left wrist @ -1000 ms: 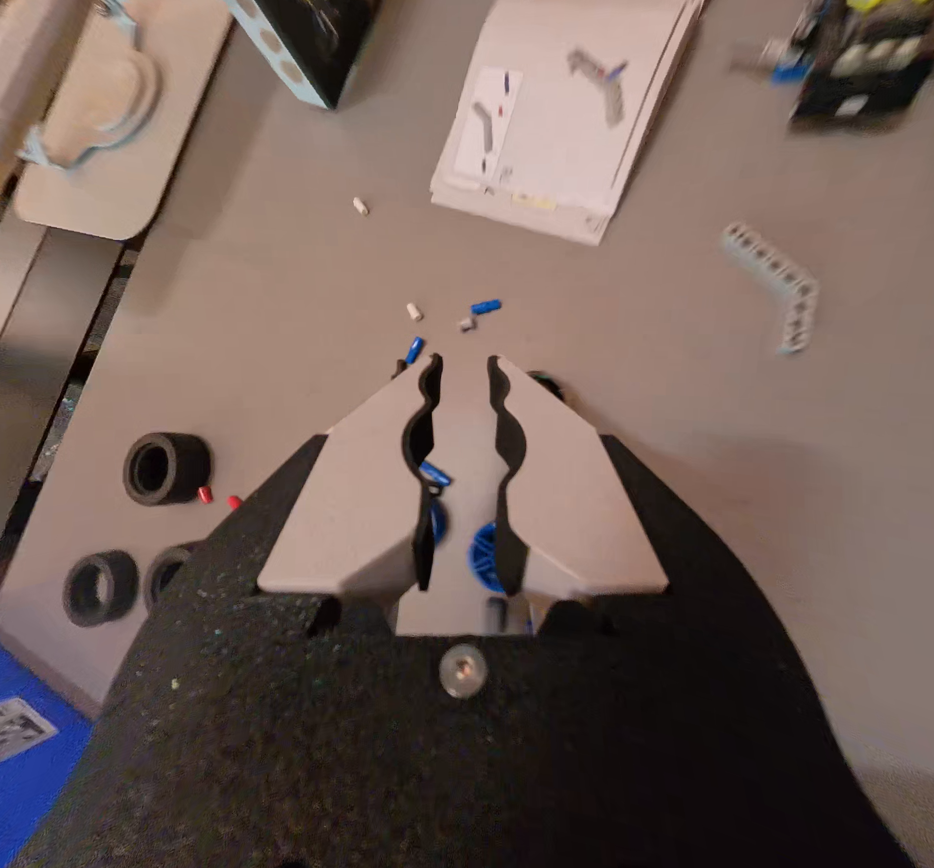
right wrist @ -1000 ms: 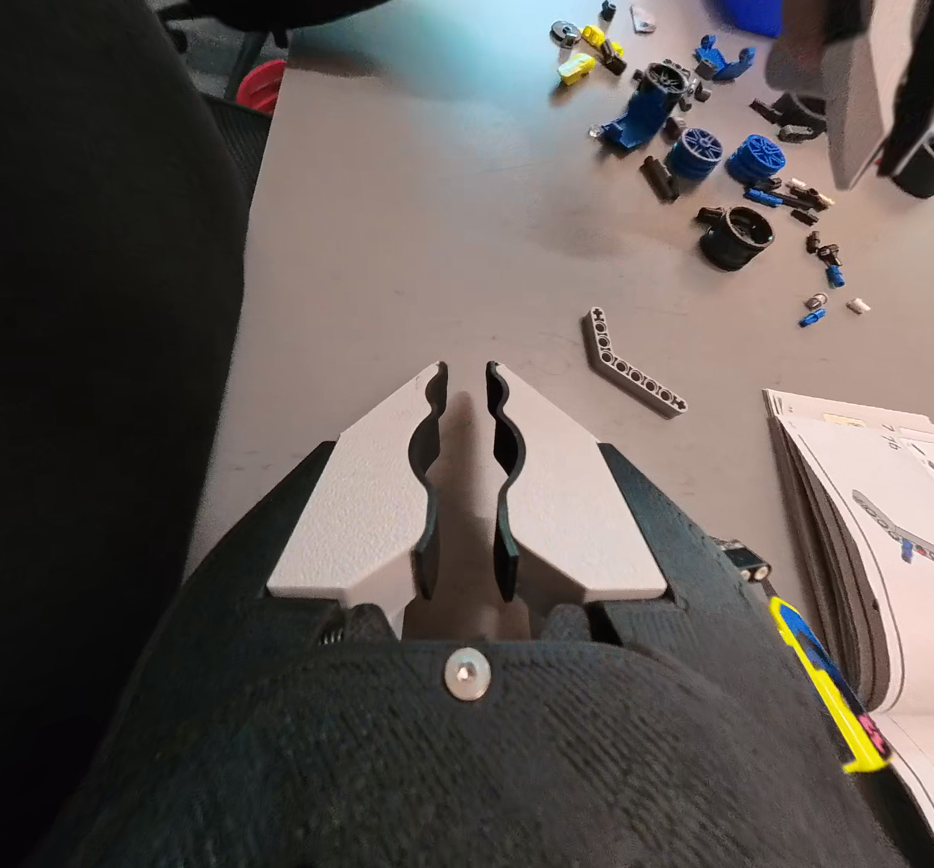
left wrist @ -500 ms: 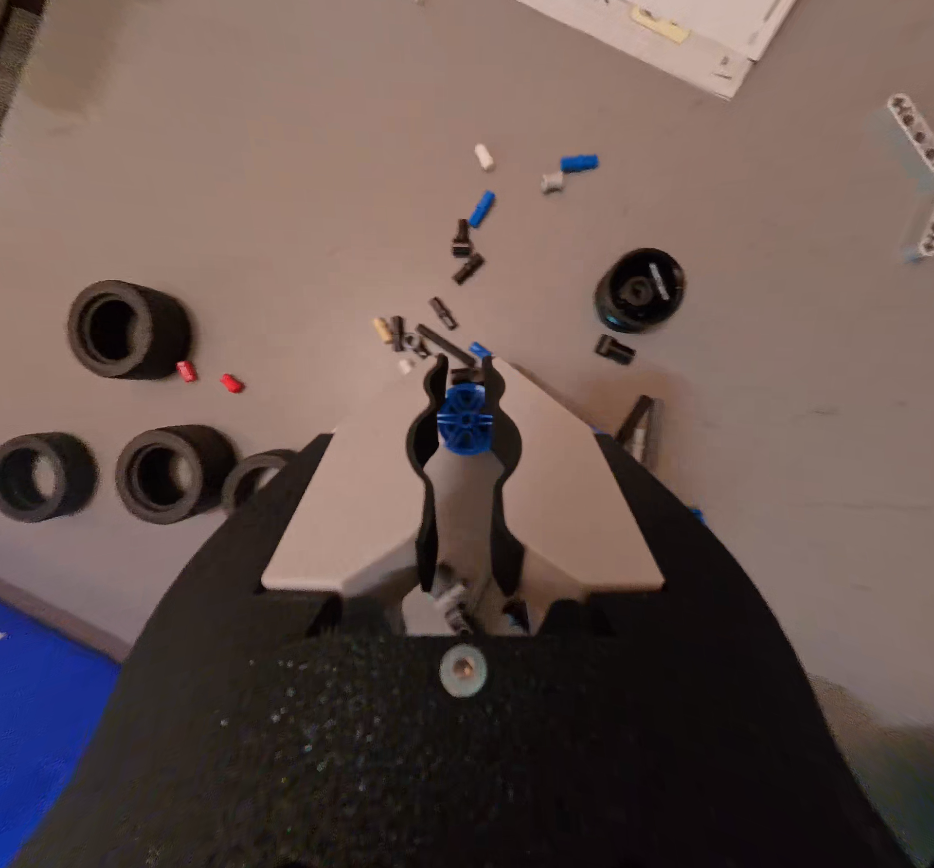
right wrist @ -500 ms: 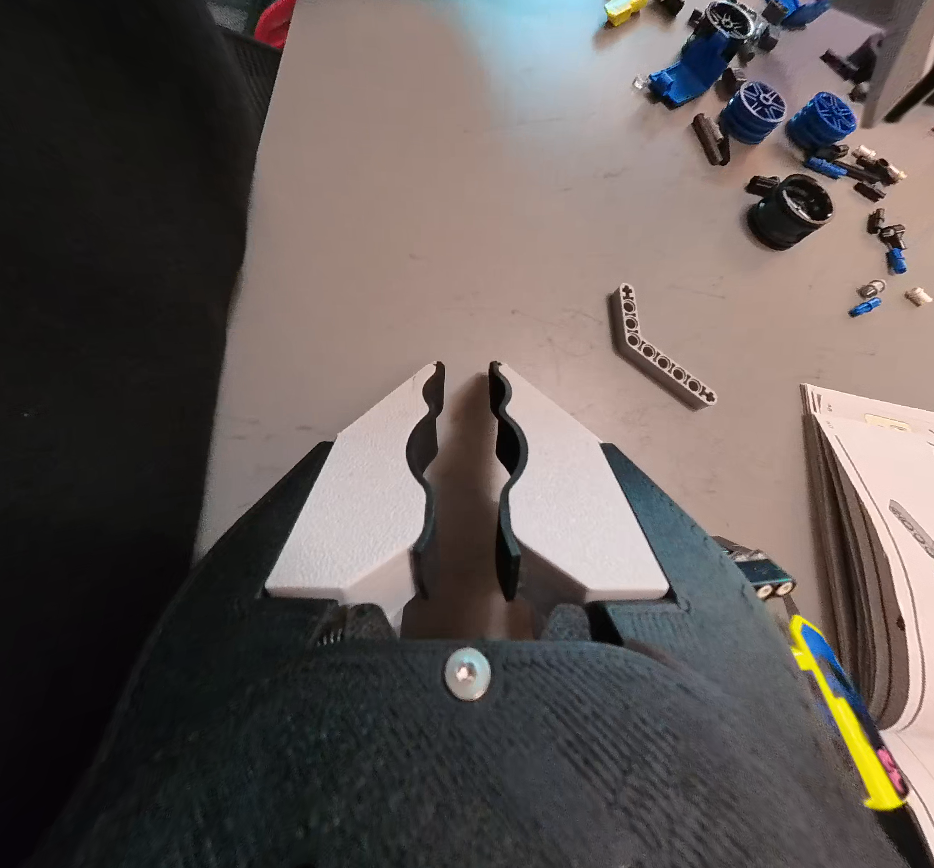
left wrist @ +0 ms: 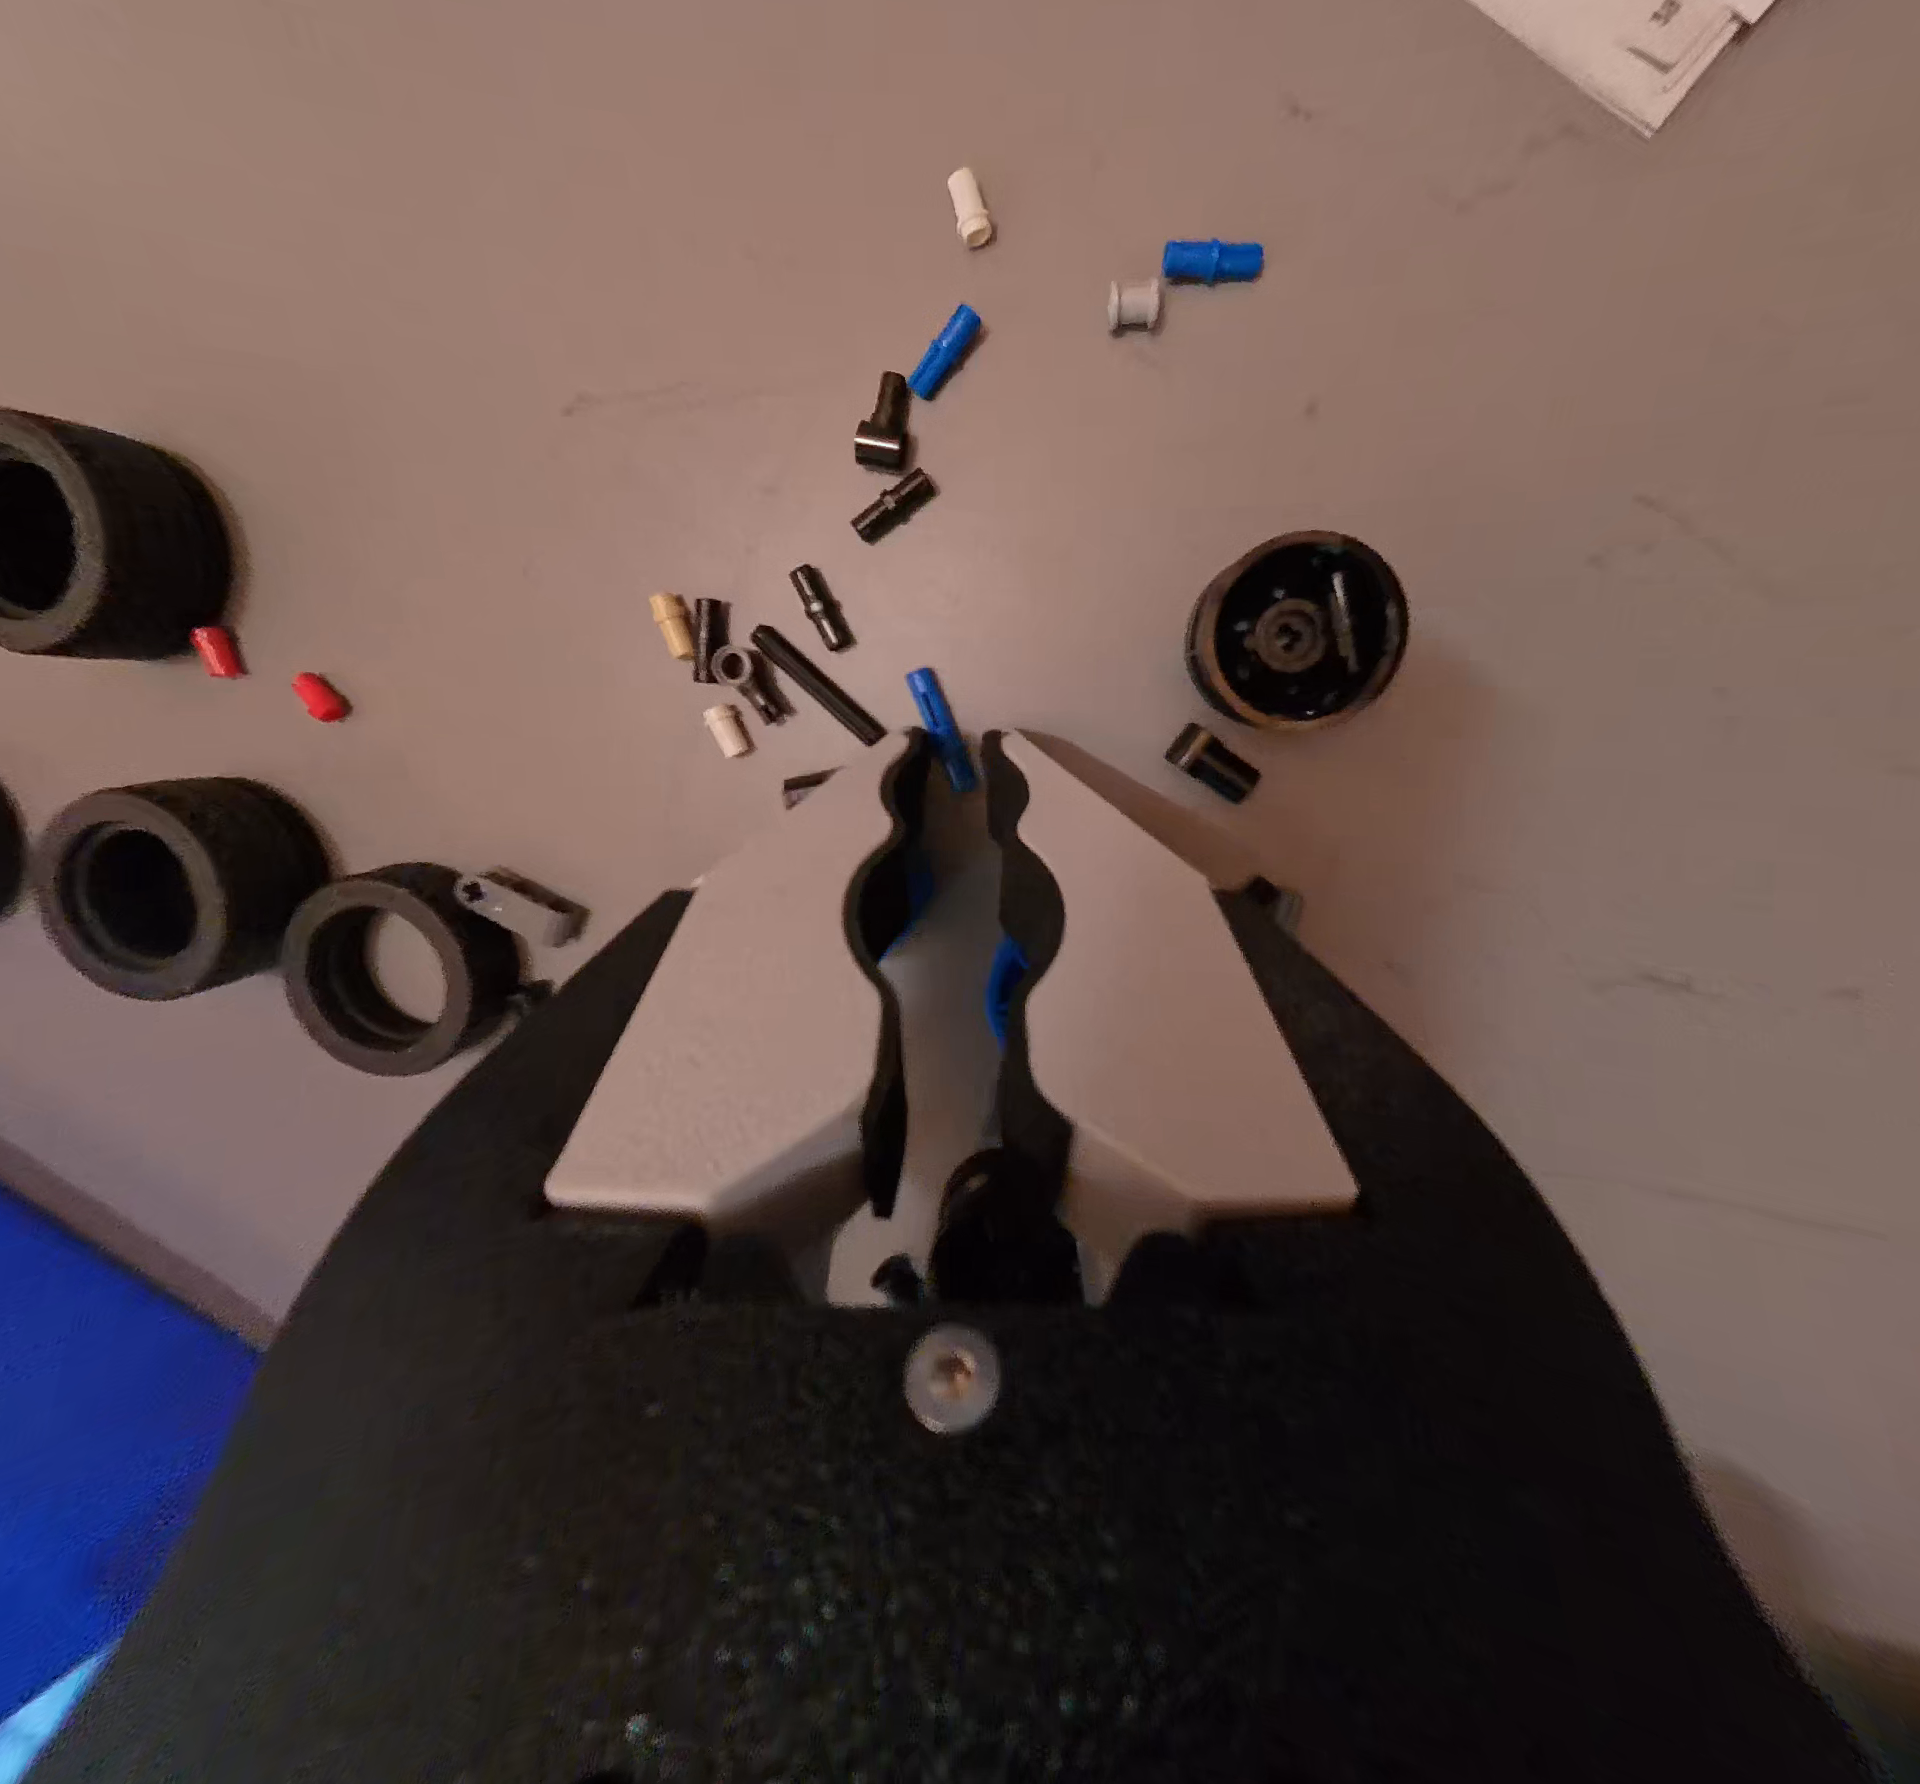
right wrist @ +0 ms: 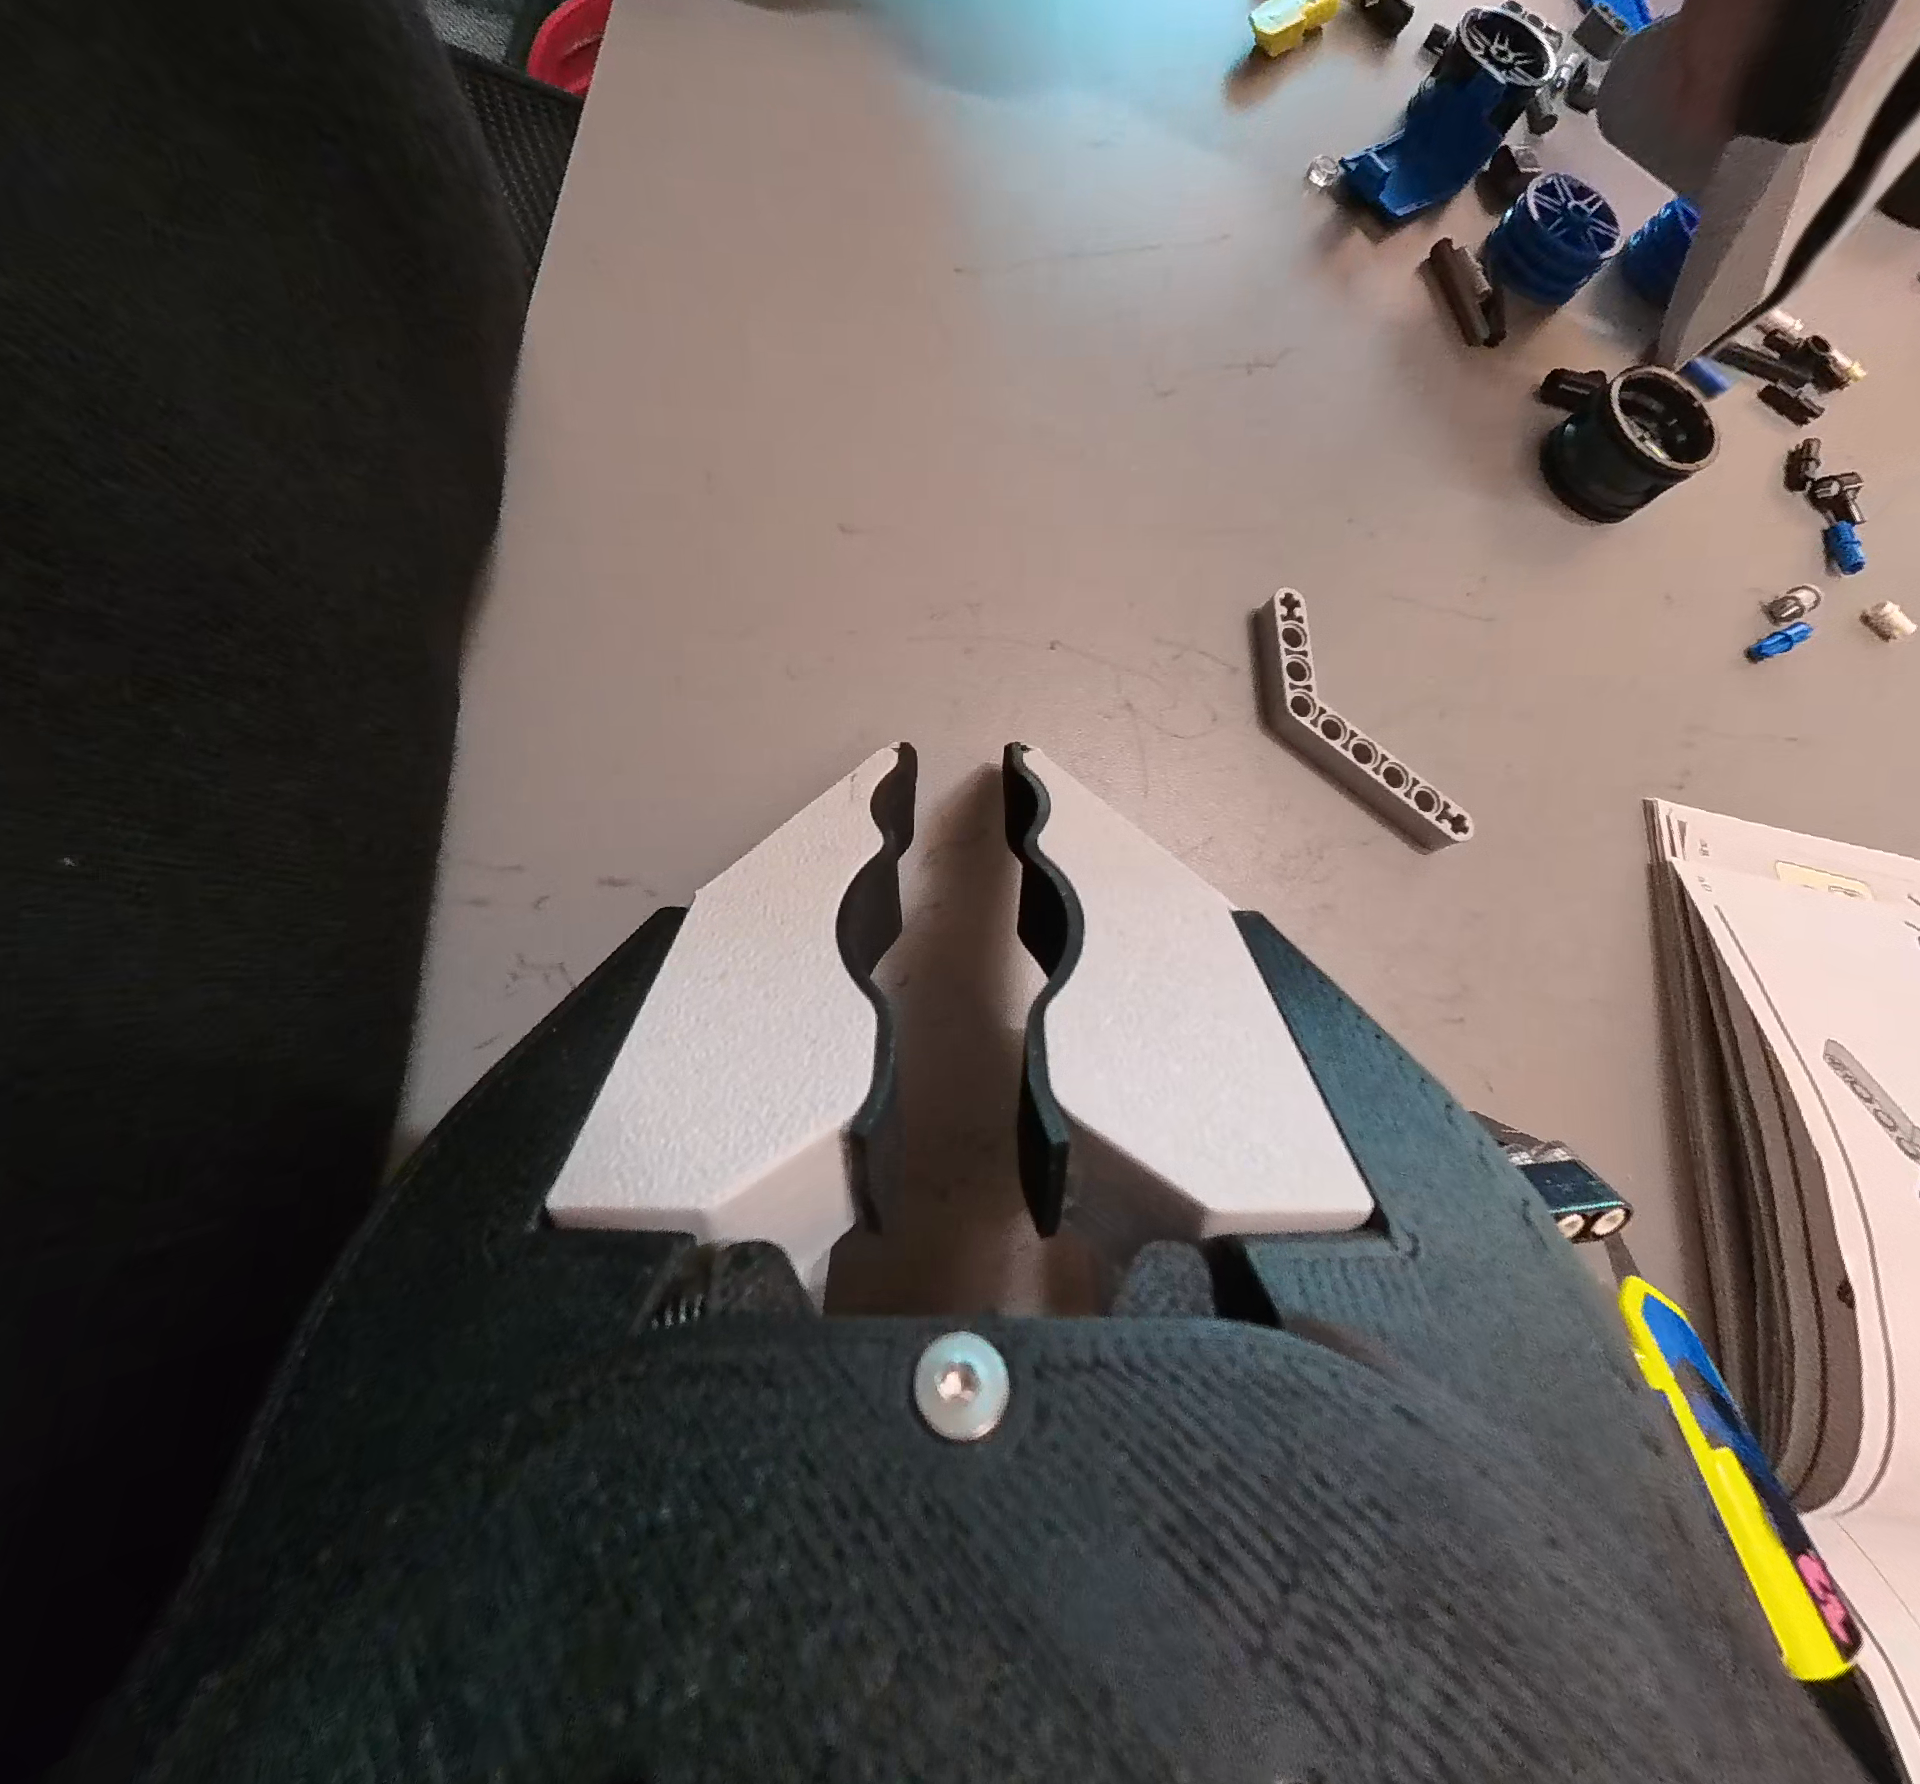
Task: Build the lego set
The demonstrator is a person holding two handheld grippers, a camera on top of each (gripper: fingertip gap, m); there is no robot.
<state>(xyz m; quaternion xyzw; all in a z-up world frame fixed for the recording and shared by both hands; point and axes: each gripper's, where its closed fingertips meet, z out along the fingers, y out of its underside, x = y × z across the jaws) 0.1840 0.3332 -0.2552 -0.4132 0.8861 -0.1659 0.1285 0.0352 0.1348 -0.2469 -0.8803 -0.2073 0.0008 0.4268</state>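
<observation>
Grey table [left wrist: 520, 176] strewn with loose building parts, and the black wheel hub [left wrist: 1294, 631] is our marker. Small pins lie scattered singly beside it, none stacked, so each looks easy to reach alone. The black tyres [left wrist: 166, 887] sit clustered well apart from the hub, looking like a sorted group.

Down by the hub is the left gripper [left wrist: 951, 747], fingers only a narrow slit apart. A blue pin [left wrist: 940, 721] stands in that slit, lying on the table just beside the hub. It hugs one fingertip, but there's daylight on its other side, so I'd call it framed, not clamped.

Well apart from the hub, the right gripper [right wrist: 959, 758] hangs over bare tabletop, fingers slightly parted and holding nothing. A grey angled beam [right wrist: 1351, 726] lies between it and the hub.
</observation>
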